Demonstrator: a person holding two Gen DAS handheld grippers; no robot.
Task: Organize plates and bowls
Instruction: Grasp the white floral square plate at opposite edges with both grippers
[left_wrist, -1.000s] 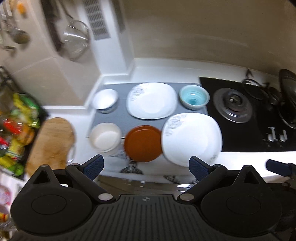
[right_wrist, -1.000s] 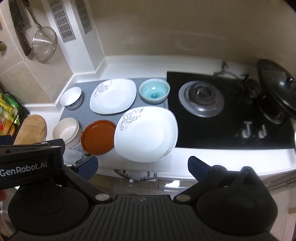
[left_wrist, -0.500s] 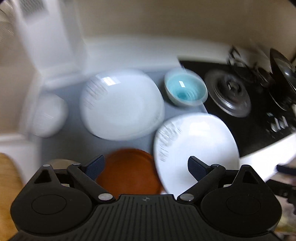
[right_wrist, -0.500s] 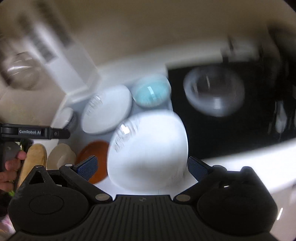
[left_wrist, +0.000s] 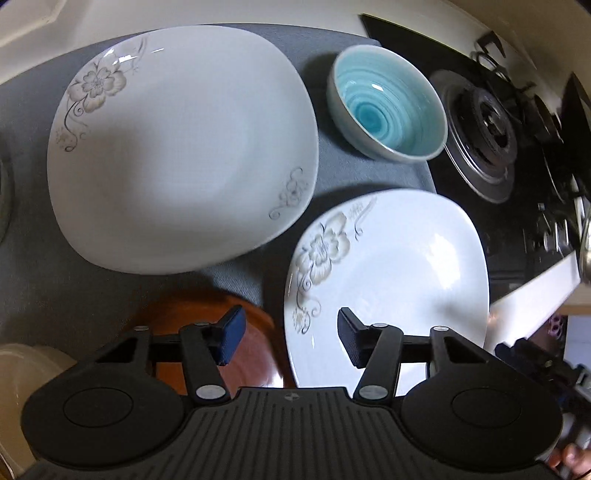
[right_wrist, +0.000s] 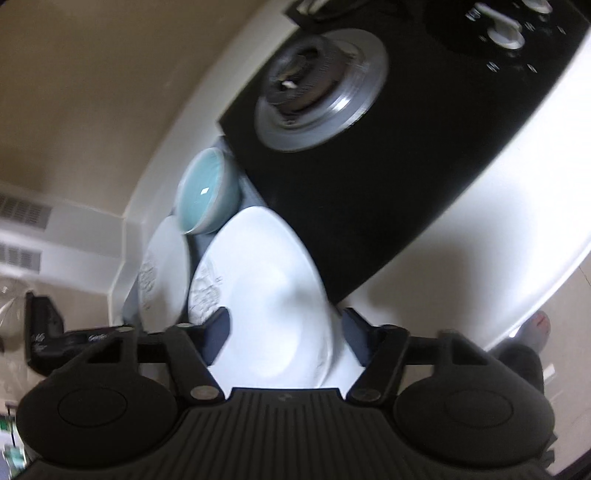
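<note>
We judge the near plate (left_wrist: 399, 273) stiff, glazed, slippery and breakable, lying on the counter beside the stove (left_wrist: 484, 144), its near edge seemingly over the counter's front; we would pinch its thin rim there; our right gripper (right_wrist: 282, 334) is tilted, jaws parted with that rim between them, contact unclear; our left gripper (left_wrist: 291, 338) hangs open and empty over the gap between this plate and the brown plate (left_wrist: 221, 339); the far plate (left_wrist: 181, 147) and blue bowl (left_wrist: 388, 107) sit behind.
</note>
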